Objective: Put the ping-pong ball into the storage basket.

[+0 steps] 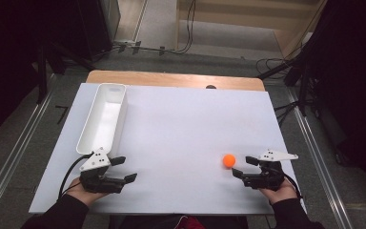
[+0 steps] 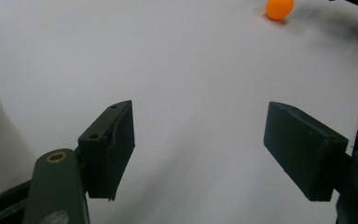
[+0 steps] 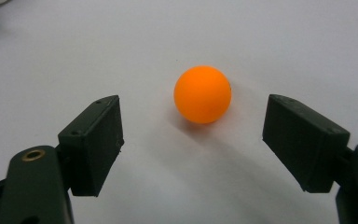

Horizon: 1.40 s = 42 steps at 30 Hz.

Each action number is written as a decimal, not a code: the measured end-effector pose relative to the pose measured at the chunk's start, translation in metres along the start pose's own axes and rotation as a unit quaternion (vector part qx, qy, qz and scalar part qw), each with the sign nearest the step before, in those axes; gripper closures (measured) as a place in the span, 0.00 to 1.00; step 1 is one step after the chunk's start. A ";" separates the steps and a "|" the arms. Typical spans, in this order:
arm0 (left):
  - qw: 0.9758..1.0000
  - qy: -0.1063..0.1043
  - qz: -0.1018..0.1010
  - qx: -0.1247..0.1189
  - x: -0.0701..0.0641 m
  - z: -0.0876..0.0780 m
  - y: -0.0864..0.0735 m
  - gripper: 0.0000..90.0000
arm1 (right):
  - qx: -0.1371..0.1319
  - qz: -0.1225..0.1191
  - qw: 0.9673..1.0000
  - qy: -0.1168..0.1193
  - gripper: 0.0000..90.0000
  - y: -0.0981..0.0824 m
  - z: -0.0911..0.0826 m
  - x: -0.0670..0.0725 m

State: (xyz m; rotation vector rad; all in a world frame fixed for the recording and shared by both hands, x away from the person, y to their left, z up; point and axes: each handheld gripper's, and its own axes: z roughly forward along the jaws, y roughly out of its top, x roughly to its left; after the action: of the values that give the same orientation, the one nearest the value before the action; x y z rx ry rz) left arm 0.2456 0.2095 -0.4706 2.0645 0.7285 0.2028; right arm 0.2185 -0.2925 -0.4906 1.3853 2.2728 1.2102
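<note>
Just ahead of open jaws, orange ball (image 3: 203,94)

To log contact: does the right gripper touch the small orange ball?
Apart. The right gripper view shows white table either side of the orange ball, between the right gripper's open jaws.

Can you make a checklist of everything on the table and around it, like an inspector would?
Surface: white board over a wooden table, clean.
Job's things: orange ball lying loose on the board near the right gripper; long white bin at the left, looks empty.
Clutter: nothing seen.
Grippers: left gripper open, holding nothing, beside the bin's near end; right gripper open, ball just ahead of its fingers, not touched.
Cables: one black cable trailing from the left gripper; more wires on the floor beyond the table.
Surroundings: grey floor, dark stands at both sides.
</note>
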 end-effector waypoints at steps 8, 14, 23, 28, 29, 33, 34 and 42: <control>1.000 0.000 0.002 0.002 -0.001 0.000 0.000 0.28 | 0.002 0.008 1.000 0.001 0.21 -0.001 -0.001 0.001; 1.000 -0.001 0.004 0.000 -0.001 0.001 0.000 0.28 | 0.001 0.008 1.000 0.000 0.21 -0.001 -0.001 0.001; 1.000 -0.010 0.008 -0.003 -0.001 0.002 0.000 0.28 | -0.002 0.010 1.000 0.000 0.21 0.001 0.000 0.000; 1.000 -0.015 0.011 -0.003 -0.003 0.005 0.002 0.28 | -0.002 0.010 1.000 -0.002 0.21 0.001 0.000 -0.001; 1.000 -0.015 0.013 0.001 -0.003 0.005 0.003 0.28 | -0.002 0.009 1.000 -0.004 0.21 0.001 0.000 -0.001; 1.000 -0.016 0.017 0.000 -0.004 0.006 0.004 0.28 | -0.005 0.010 1.000 -0.006 0.21 0.000 -0.002 -0.002; 1.000 -0.016 0.016 0.001 -0.004 0.006 0.004 0.28 | -0.007 0.010 1.000 -0.005 0.21 -0.001 -0.003 -0.002; 1.000 -0.013 0.008 -0.005 -0.003 0.005 0.003 0.28 | -0.006 0.008 1.000 -0.008 0.21 -0.001 -0.004 -0.001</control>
State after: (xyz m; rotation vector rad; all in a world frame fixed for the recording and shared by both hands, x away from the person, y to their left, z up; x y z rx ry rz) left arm 0.2466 0.2030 -0.4702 2.0598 0.6944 0.1865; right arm 0.2163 -0.2957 -0.4895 1.4080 2.2440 1.2102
